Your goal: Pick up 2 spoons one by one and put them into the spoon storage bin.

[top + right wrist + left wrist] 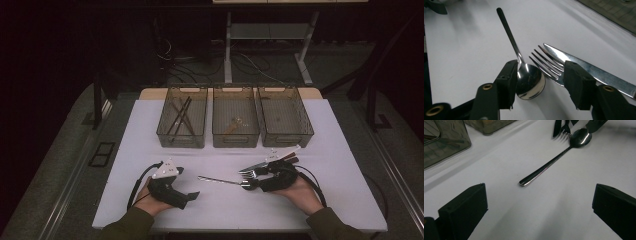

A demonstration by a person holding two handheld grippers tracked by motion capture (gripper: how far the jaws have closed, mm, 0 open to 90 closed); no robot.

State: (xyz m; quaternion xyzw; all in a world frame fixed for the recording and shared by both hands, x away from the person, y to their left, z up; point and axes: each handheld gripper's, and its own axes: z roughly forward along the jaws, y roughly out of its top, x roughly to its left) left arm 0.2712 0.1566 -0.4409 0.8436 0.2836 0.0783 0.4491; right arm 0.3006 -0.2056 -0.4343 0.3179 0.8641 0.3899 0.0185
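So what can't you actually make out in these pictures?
- Small thing in the middle bin, high view: too small and dim to identify.
- Knife handle, right gripper view: cut off by the edge and the right tongs.
- Fork handle, same view: hidden behind those tongs.
- Right bin, high view: contents too dim to tell.
- Left tongs: bodies cut off by the frame.

Three bins stand side by side along the far edge of the counter (150, 145): the left bin (182, 118) holds long sticks, the middle bin (235, 118) holds small bits, and the right bin (284, 117) stands beside it. Nearer the person, a spoon (220, 180) lies on the counter between the left tongs (192, 195) and the right tongs (248, 180), its bowl toward the right tongs. Just behind the spoon's bowl lie a fork (248, 172) and a knife (280, 154), side by side, in front of the right bin.
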